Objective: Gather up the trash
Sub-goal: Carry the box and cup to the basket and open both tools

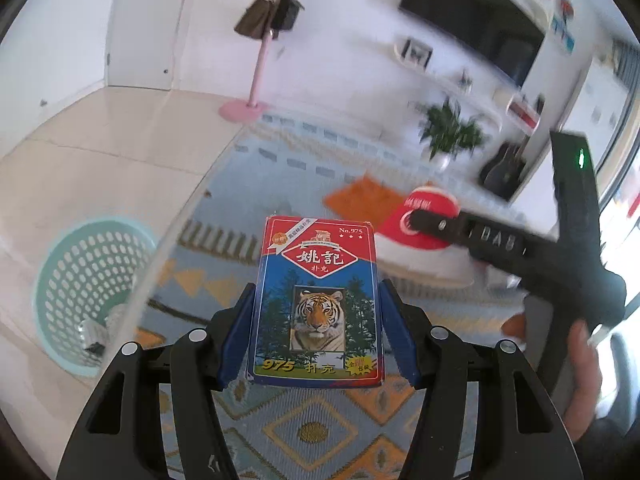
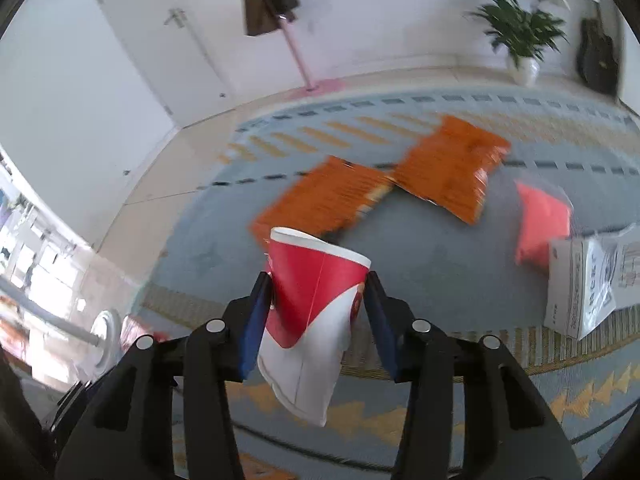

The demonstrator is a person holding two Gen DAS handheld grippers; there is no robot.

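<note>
My left gripper point(image 1: 318, 292) is shut on a blue and red playing card box point(image 1: 316, 300) with a tiger picture, held above a glass table edge. A mint green perforated trash basket point(image 1: 90, 292) stands on the floor at the lower left, with some crumpled trash inside. My right gripper point(image 2: 318, 294) is shut on a squashed red and white paper cup point(image 2: 314, 312), held in the air. The right gripper and its cup point(image 1: 420, 220) also show in the left wrist view at the right.
Two orange cushions point(image 2: 452, 164) and a pink cushion point(image 2: 540, 224) lie on the patterned rug point(image 2: 420, 252). A white printed bag point(image 2: 588, 284) sits at the right. A pink coat stand point(image 1: 256, 76), a potted plant point(image 1: 448, 128) and a black guitar point(image 2: 598, 56) stand by the wall.
</note>
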